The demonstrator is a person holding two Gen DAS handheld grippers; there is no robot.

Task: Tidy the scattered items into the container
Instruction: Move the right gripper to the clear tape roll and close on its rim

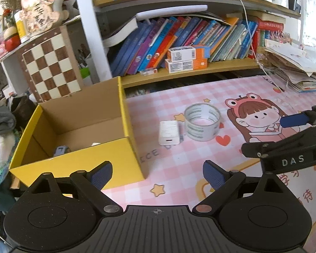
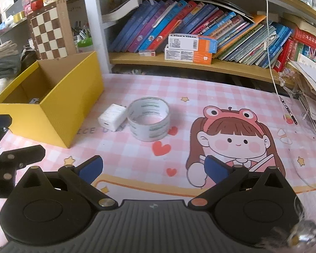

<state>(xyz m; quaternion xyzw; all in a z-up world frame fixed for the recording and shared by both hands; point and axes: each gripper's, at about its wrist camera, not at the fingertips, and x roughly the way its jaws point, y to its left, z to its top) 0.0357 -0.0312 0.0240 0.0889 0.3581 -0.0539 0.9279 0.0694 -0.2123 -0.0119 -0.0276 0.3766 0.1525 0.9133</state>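
A yellow cardboard box (image 1: 78,162) (image 2: 50,113) stands open on the left of the pink mat, with small items (image 1: 61,150) at its bottom. A white charger block (image 1: 169,135) (image 2: 112,117) lies beside a roll of clear tape (image 1: 202,121) (image 2: 149,118), touching or nearly so, right of the box. My left gripper (image 1: 157,174) is open and empty, near the box's front corner. My right gripper (image 2: 153,168) is open and empty, short of the tape; it shows at the right edge of the left wrist view (image 1: 295,124).
A pink checked mat (image 2: 200,97) with a cartoon girl covers the desk. Behind it a shelf (image 2: 179,63) holds leaning books and orange-white boxes (image 2: 189,48). A paper stack (image 2: 313,97) lies at the right, a chessboard box (image 2: 48,31) and folded clothes (image 2: 4,61) at the left.
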